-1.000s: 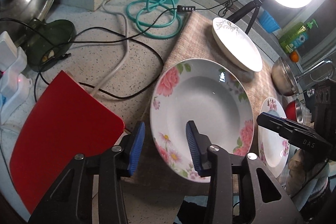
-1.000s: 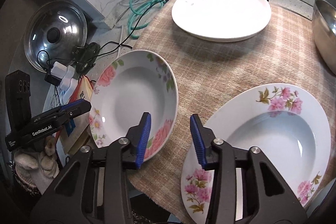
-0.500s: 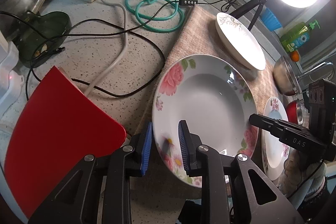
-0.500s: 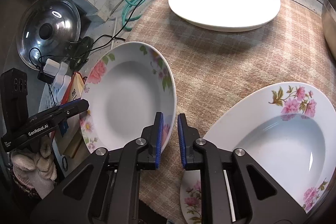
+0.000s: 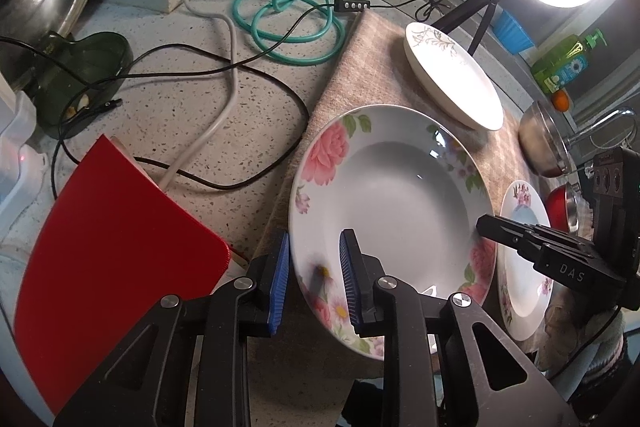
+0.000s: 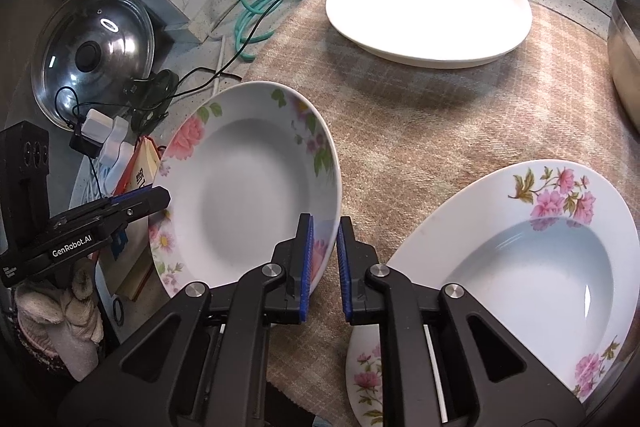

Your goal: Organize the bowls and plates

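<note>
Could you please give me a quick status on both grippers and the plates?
Left gripper and right gripper both shut on rose soup plate, opposite rims. Second floral plate and white plate on cloth. Nothing obstructing.

Glossy plate (image 5: 400,203), seemingly woven mat (image 6: 460,115)

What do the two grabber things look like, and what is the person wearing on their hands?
Both grippers are black plastic with triangle cut-outs, silver round bolts and ribbed blue pads. The left gripper shows white "GenRobot.AI" lettering on its side in the right view. The right gripper shows "DAS" in the left view. A boxy black block sits behind each one. The hand under the left one wears a knitted off-white glove.
</note>
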{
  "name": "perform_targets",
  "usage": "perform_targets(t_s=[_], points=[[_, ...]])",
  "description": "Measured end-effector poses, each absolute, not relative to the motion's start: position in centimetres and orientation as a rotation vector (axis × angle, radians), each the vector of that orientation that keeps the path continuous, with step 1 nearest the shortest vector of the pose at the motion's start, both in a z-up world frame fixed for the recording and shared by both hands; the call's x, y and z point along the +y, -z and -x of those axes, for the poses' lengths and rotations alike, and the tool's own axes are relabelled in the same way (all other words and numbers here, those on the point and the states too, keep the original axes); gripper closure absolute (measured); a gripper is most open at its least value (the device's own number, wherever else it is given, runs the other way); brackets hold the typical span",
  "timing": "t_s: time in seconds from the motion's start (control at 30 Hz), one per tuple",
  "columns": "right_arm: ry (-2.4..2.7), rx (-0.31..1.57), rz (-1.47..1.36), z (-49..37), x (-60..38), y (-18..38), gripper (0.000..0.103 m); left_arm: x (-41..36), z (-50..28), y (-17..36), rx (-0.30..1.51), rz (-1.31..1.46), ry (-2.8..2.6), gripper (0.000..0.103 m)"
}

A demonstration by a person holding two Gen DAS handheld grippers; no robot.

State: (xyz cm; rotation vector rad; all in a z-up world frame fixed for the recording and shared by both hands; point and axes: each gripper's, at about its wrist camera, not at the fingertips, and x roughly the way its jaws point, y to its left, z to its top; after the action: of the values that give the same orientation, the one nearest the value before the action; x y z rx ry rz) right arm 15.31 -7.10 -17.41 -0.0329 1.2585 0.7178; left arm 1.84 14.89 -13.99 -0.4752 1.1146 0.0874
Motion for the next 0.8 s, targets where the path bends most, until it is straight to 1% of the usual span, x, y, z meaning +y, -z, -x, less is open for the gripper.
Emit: perform_targets(t_s=[0.33,0.57,0.8], points=[[-0.688,1.212,-0.015,-14.4,-10.0,15.0,0.091,13.2,-2.7,11.9,1.078,0.437,-0.037,0.08],[-0.625,1.191,-0.084,-13.5,-13.9,13.7,0.091,10.2,-4.0,10.6,1.059,0.4,0.052,0.08],[-0.538,1.183,-0.143,-12.2,-18.4,13.4,0.091,6.7,-5.5,10.4,1.071,0.358,0.147,0.08]])
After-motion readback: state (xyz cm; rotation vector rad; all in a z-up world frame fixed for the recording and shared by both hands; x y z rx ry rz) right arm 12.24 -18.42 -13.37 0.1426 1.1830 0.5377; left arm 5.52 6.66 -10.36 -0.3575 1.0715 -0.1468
